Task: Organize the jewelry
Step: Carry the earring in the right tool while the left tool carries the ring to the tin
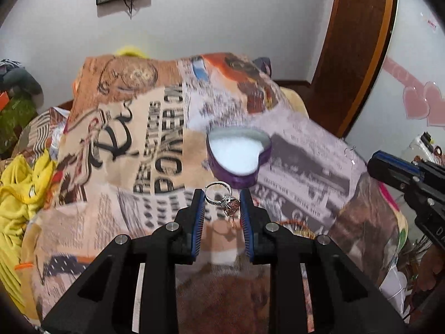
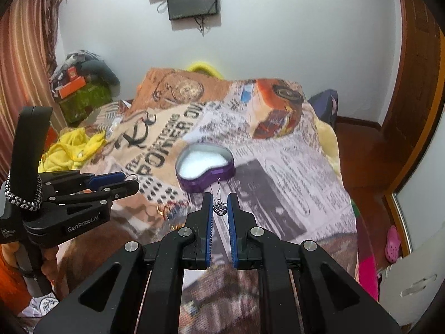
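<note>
My left gripper (image 1: 222, 199) is shut on a silver ring (image 1: 224, 198) with a pink stone, held above the bed just short of a purple heart-shaped box (image 1: 236, 153) with a white lining. My right gripper (image 2: 220, 206) is shut on a small silver crown-shaped earring (image 2: 220, 207) with a hook, also just short of the same box (image 2: 204, 167). The left gripper also shows in the right wrist view (image 2: 122, 182) at the left, with the ring at its tips. The right gripper shows at the right edge of the left wrist view (image 1: 389, 168).
The box sits on a bed covered by a newspaper-print blanket (image 1: 155, 128). More jewelry (image 2: 167, 208) lies on the blanket near the grippers. Yellow cloth (image 1: 19, 192) is at the left, a wooden door frame (image 1: 358, 50) at the right.
</note>
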`<state>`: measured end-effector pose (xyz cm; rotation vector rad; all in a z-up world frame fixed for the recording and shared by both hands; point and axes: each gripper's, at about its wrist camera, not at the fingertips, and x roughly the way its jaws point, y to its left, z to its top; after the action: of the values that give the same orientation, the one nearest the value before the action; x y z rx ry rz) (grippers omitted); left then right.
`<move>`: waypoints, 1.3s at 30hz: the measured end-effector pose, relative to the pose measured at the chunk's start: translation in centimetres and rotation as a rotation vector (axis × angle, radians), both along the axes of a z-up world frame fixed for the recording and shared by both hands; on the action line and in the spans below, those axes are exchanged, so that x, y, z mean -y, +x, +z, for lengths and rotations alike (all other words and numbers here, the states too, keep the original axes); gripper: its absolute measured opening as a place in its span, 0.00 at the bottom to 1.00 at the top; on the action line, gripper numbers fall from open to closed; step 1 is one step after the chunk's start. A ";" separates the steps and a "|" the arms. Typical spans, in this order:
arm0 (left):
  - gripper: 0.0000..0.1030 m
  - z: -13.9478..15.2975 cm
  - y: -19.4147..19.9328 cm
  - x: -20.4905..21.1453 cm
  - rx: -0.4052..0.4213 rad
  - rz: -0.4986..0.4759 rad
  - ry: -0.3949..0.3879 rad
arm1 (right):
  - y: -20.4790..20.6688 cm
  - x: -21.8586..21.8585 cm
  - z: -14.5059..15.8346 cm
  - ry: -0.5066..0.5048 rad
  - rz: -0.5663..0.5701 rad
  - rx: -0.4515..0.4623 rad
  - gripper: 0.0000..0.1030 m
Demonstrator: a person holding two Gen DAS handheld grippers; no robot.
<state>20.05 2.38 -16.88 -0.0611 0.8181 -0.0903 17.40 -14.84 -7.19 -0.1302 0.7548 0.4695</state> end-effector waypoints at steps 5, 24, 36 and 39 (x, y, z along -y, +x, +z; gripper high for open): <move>0.24 1.8 1.0 -0.5 0.054 0.003 0.000 | 0.9 -0.8 1.0 0.015 0.007 0.046 0.09; 0.24 0.5 6.3 -1.5 0.029 -0.026 -0.029 | 5.7 -4.1 0.0 0.000 0.068 0.090 0.09; 0.24 -1.5 9.9 -1.2 -0.046 -0.123 -0.069 | 9.2 -5.6 -3.3 -0.088 0.133 0.027 0.09; 0.24 -2.0 10.6 -1.1 -0.061 -0.139 -0.077 | 10.0 -5.7 -4.1 -0.091 0.146 0.003 0.09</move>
<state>30.69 3.48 -18.84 -0.0794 0.8793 -0.2523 27.41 -9.16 -11.25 -0.2722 0.7672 0.5732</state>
